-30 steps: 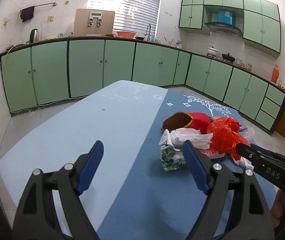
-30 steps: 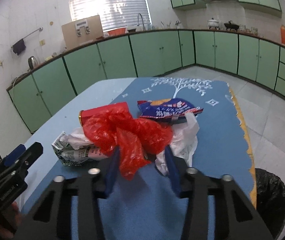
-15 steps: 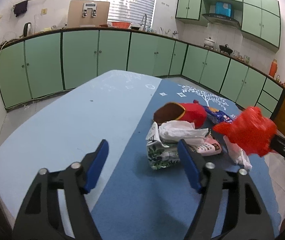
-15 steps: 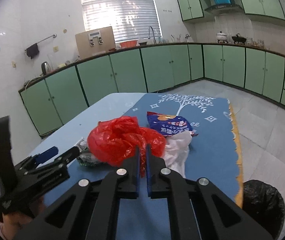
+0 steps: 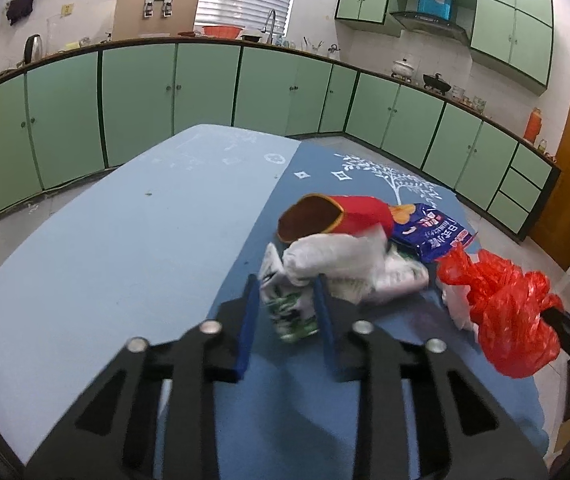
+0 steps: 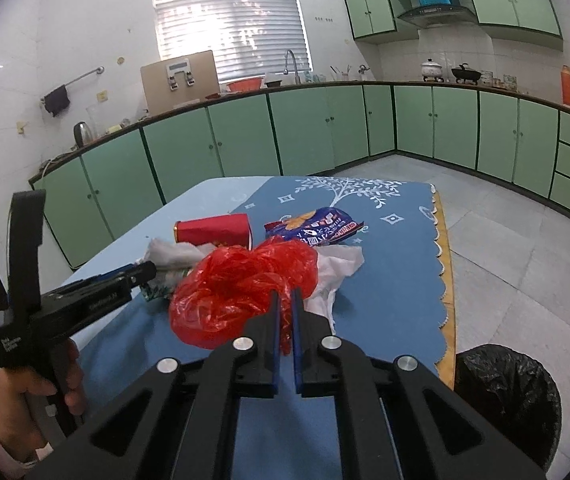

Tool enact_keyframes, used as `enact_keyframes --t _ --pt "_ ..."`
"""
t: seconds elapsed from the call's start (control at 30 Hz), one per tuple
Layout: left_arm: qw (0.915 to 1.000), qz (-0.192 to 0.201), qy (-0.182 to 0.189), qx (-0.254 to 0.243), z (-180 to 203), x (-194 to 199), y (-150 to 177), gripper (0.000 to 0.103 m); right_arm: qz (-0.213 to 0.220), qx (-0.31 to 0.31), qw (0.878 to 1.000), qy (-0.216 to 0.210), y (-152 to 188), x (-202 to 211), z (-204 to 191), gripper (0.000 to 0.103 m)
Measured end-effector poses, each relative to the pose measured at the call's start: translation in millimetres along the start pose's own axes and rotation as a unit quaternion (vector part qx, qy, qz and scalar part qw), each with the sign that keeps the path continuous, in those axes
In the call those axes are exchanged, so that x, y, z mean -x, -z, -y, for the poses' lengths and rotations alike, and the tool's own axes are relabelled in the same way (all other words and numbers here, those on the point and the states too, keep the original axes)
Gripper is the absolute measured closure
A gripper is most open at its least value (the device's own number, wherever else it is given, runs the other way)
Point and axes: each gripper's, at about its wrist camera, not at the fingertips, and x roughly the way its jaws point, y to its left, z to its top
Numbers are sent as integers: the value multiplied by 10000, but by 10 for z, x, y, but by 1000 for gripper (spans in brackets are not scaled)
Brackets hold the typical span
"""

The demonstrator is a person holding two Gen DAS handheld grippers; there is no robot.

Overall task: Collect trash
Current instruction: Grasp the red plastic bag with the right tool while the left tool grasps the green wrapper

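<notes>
Home kitchen: green cabinets, sink tap, range hood

Red plastic bag: crumpled, lifted clear of the table, pinched at one fold. Green-and-white printed carton: crushed, lying at the near edge of the pile. White plastic bag: bunched on top of the carton. Red paper cup: on its side, brown interior showing. Blue snack wrapper: flat, just beside the cup. Black-lined bin: on the floor by the table edge.
</notes>
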Motion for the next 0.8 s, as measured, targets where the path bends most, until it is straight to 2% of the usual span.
enact_keyframes --t 0.03,0.1,0.17,0.37,0.5,0.53,0.57,0.63,0.8 --pt "10000 43 -2 -4 10 21 6 83 -3 10 10000 5 5 10 1 98" --pt "9998 183 -24 -30 40 101 30 97 -3 29 10000 15 21 35 1 98" --pt "9997 229 12 -18 51 165 64 103 -1 45 10000 33 36 72 5 98" --pt "9996 225 129 88 45 390 313 103 -3 48 10000 71 70 156 41 98" --pt "9998 217 7 -16 81 433 382 101 -1 32 9999 114 82 186 78 98" --pt "9998 196 -9 -10 81 418 363 95 -3 17 9999 115 82 188 86 98" --pt "9998 194 -12 17 89 393 323 80 -2 10 9999 115 84 191 91 98" --pt "9995 302 -66 42 101 377 266 61 7 17 9999 136 89 195 101 98" --pt "9992 367 -163 -71 208 251 106 59 9 -50 9998 172 90 192 146 98"
